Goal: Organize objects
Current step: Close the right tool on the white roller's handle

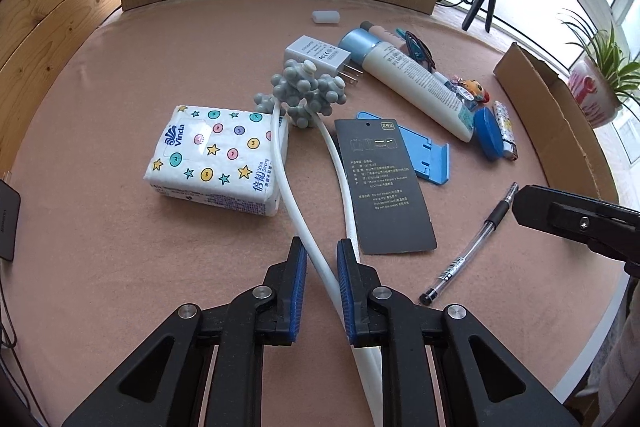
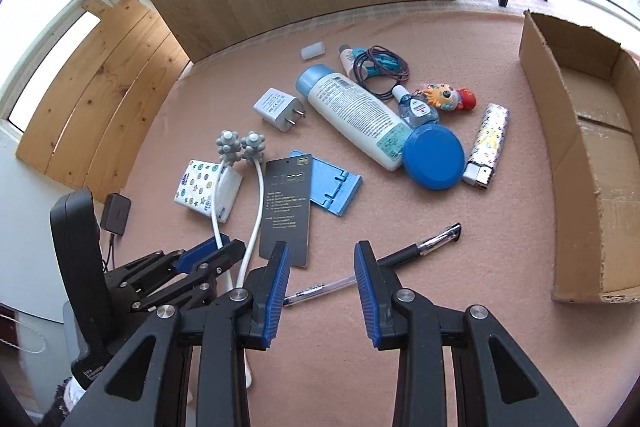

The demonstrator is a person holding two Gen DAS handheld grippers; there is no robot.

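- My left tongs (image 1: pixel 322 259) are closed on the two white stems of the massage roller (image 1: pixel 304 87), low in the left wrist frame; its knobbly grey heads lie up at centre, one stem draped over the tissue pack (image 1: pixel 218 157)
- My right tongs (image 2: pixel 322 267) stand open with nothing gripped, poised over the pen (image 2: pixel 384 259) at the lower middle of the right wrist frame
- Risk: I hold the roller only at the far end of its thin, bendy stems, so on lifting the heads may sag and swing, dragging the tissue pack or knocking the black card (image 1: pixel 384 183) and the charger plug (image 1: pixel 316 53) just beside them
- The stems could also slip between the pads if I tilt
- The cardboard box (image 2: pixel 560 147) at the right of the frame looks empty as far as I can see; everything lies loose on the worktop (image 1: pixel 120 267)
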